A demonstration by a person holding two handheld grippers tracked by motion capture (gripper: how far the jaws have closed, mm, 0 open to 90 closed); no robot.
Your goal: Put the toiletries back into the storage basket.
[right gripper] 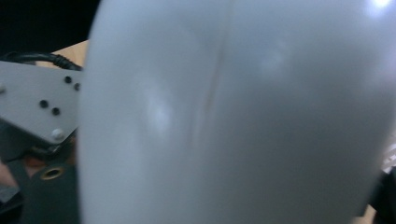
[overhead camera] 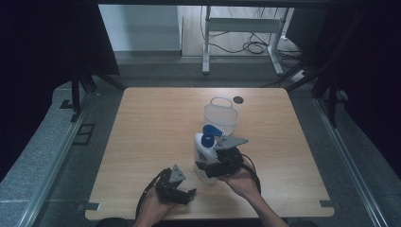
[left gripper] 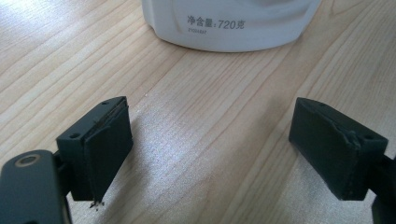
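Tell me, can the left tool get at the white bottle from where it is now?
Probably yes. The left tool sits open on the table, the white bottle stands just ahead of it, and only bare wood lies between. The right tool is already at the bottle's side.

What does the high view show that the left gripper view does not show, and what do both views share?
The high view alone gives the white basket standing behind the bottle, the bottle's blue pump top, the right gripper at the bottle's lower body, and the whole table.

The left gripper view alone gives the printed text low on the bottle, and a close look at the left gripper with its jaws wide apart over bare wood, nothing between them.

Both share the white bottle standing on the wooden table, and the left gripper.
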